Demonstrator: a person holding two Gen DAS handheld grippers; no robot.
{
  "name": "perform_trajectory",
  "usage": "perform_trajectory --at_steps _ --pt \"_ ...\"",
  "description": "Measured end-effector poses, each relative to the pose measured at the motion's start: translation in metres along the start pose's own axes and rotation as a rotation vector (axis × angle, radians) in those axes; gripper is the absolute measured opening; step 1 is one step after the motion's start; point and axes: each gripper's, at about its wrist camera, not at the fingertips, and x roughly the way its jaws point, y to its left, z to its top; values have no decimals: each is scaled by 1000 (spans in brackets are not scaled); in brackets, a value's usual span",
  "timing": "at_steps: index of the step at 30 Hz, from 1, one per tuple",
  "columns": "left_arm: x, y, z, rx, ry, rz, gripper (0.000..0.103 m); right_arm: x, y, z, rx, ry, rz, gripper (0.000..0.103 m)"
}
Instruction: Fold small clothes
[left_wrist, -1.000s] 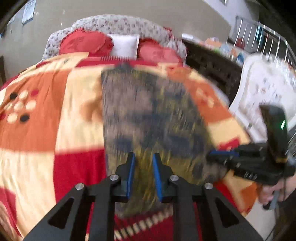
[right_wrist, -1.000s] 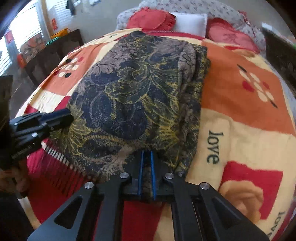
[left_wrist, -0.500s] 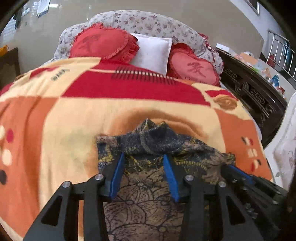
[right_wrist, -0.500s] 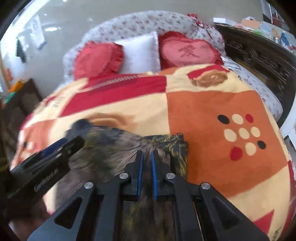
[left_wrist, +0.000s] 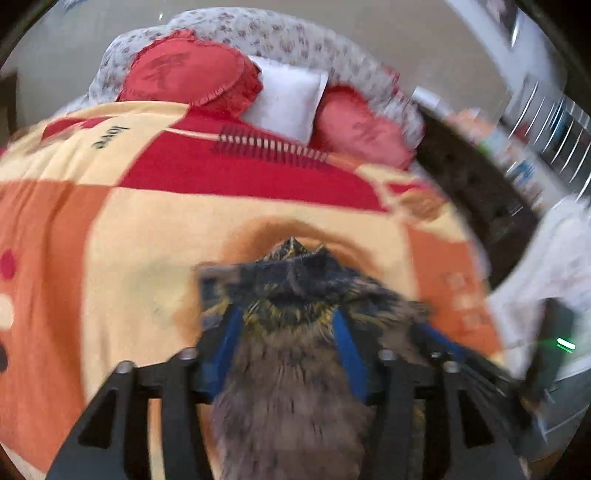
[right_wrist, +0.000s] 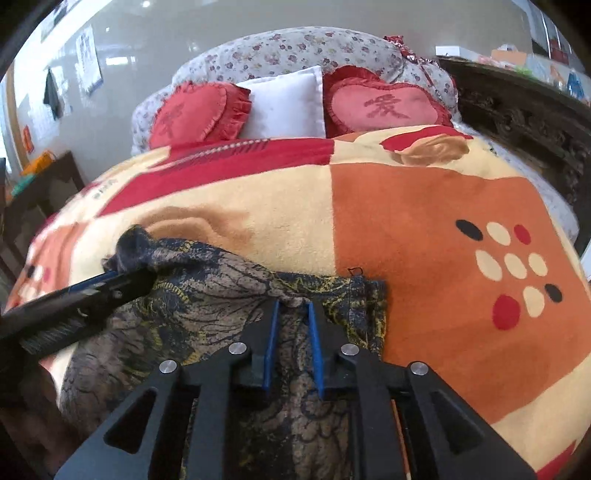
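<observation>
A dark garment (left_wrist: 291, 273) with a navy, brown and yellow pattern lies folded over on the bed blanket (left_wrist: 147, 258). My left gripper (left_wrist: 286, 325) straddles the folded edge; its jaws are opening, and the cloth lies loose between the wide blue pads. In the right wrist view the garment (right_wrist: 207, 291) spreads to the left, with a bunched corner by the left gripper (right_wrist: 110, 288). My right gripper (right_wrist: 293, 314) sits over the garment's right edge. Its jaws are opening too, and a small gap shows between the pads and the cloth.
The blanket (right_wrist: 424, 221) is orange, cream and red. Two red heart cushions (right_wrist: 384, 103) and a white pillow (right_wrist: 288, 107) lean on a floral headboard. Dark carved wooden furniture (right_wrist: 524, 122) runs along the right side. A dark side table (right_wrist: 44, 184) stands at the left.
Both grippers carried the garment's near edge forward towards the pillows, folding it over. The left jaws have spread wide and let go; the right jaws have parted slightly.
</observation>
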Motion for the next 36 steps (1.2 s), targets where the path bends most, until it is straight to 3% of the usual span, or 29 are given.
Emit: perform_trajectory --at_steps 1,2,3,6,8,11,13,15,18,22,25,26,28,34,36 --pt "-15 7 -3 1 -26 -22 89 -6 -5 6 19 26 32 34" --pt "-31 19 -11 7 -54 -42 101 -22 -16 7 55 28 85 34" --pt "-38 33 -21 -5 -52 -67 102 -33 -22 6 68 11 108 36" --pt "-24 68 -50 -122 77 -141 100 -73 -46 -5 68 -32 113 51" --pt "-10 78 -71 -192 136 -236 96 -86 -61 -18 90 -20 130 52" --pt "-6 66 -83 -191 124 -339 96 -95 -74 -36 109 0 167 52" --pt "4 55 -83 -217 178 -445 96 -100 -78 -46 89 0 166 52" --pt "12 41 -85 -202 233 -493 98 -101 -83 -56 86 -3 172 52" --pt "15 43 -83 -238 240 -510 98 -100 -94 -64 149 -5 230 54" --pt "11 57 -86 -336 208 -517 92 -85 -107 -68 295 -1 343 74" --pt "11 65 -87 -381 201 -466 69 -68 -104 -66 352 21 459 79" --pt "13 68 -89 -401 203 -450 57 -61 -102 -65 366 30 507 79" --pt "17 74 -93 -420 205 -417 44 -49 -99 -62 387 44 520 80" --pt "15 77 -99 -391 192 -386 42 -13 -112 -67 541 96 612 85" --pt "16 77 -100 -390 191 -383 42 -10 -116 -68 608 100 705 91"
